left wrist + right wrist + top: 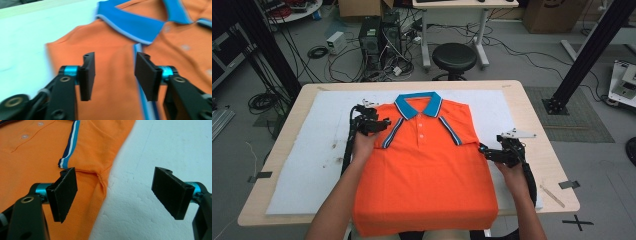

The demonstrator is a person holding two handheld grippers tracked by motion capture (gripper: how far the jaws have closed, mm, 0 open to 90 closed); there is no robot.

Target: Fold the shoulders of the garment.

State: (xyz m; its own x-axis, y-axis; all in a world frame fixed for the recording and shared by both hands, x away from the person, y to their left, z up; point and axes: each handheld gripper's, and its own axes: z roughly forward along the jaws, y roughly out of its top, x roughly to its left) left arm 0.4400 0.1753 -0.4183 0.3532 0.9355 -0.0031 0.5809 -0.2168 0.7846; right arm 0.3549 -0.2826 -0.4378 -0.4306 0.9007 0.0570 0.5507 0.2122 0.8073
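Orange polo shirt (424, 165) lies flat on my white foam mat (312, 155), its hem hanging over the near table edge. My left gripper (384, 123) hovers parted above its shoulder; my right gripper (482, 149) gapes wide astride its side edge, gripping nothing.

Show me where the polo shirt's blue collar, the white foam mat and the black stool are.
blue collar (418, 106), high view, on its front left flap.
white foam mat (319, 150), high view, on a bare patch left of the shirt.
black stool (454, 56), high view, on the middle of its seat.
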